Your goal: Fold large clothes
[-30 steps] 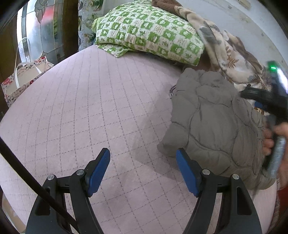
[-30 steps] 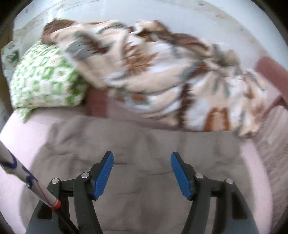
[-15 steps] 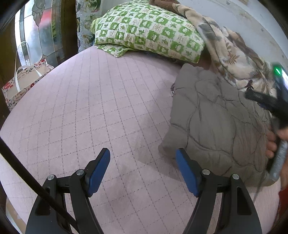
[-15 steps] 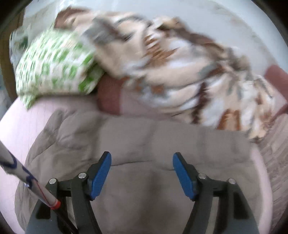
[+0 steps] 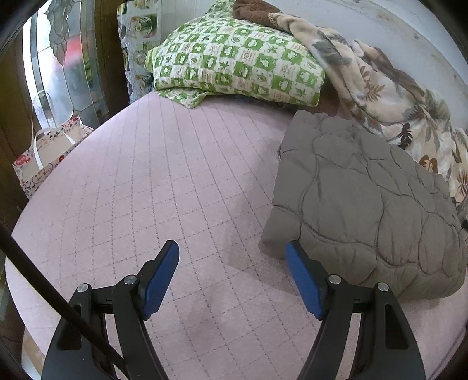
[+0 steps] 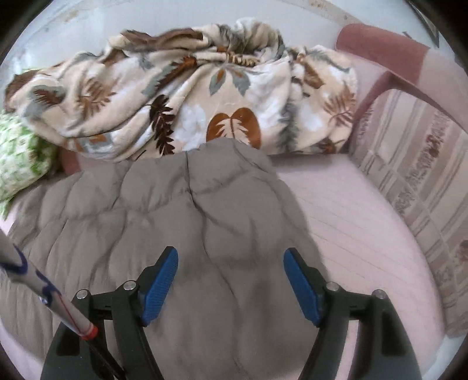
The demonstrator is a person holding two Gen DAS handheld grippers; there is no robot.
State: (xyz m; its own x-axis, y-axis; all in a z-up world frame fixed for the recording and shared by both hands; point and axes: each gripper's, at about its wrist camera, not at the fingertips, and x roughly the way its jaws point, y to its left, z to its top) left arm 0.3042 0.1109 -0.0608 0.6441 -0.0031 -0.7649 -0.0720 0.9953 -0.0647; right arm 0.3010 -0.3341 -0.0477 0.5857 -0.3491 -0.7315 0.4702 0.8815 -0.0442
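- The coat [image 5: 368, 198], a grey-brown quilted one, lies folded into a thick bundle on the pink bed [image 5: 163, 181], on the side nearer the wall.
- In the right wrist view the coat [image 6: 163, 233] fills the lower middle, with a seam running down its centre and puffy panels on both sides.
- Its far edge touches the blanket [image 6: 187, 99], a cream one with brown and grey leaves, heaped along the wall behind it.
- The left gripper [image 5: 232, 257] has its jaws spread wide and holds nothing; its right blue pad [image 5: 304, 283] sits just beside the near corner of the coat, and I cannot tell whether they touch.
- The left pad [image 5: 159, 277] is over bare quilted bedcover.
- The right gripper [image 6: 231, 263] is also wide open and empty, held above the middle of the coat.
- A green-and-white checked pillow [image 5: 237, 61] lies at the head of the bed, next to the blanket [image 5: 380, 90].
- A brown cloth [image 5: 251, 11] rests on top of the pillow's far end.
- A patterned paper bag [image 5: 44, 157] with white handles stands beside the bed, near a glass door [image 5: 58, 58].
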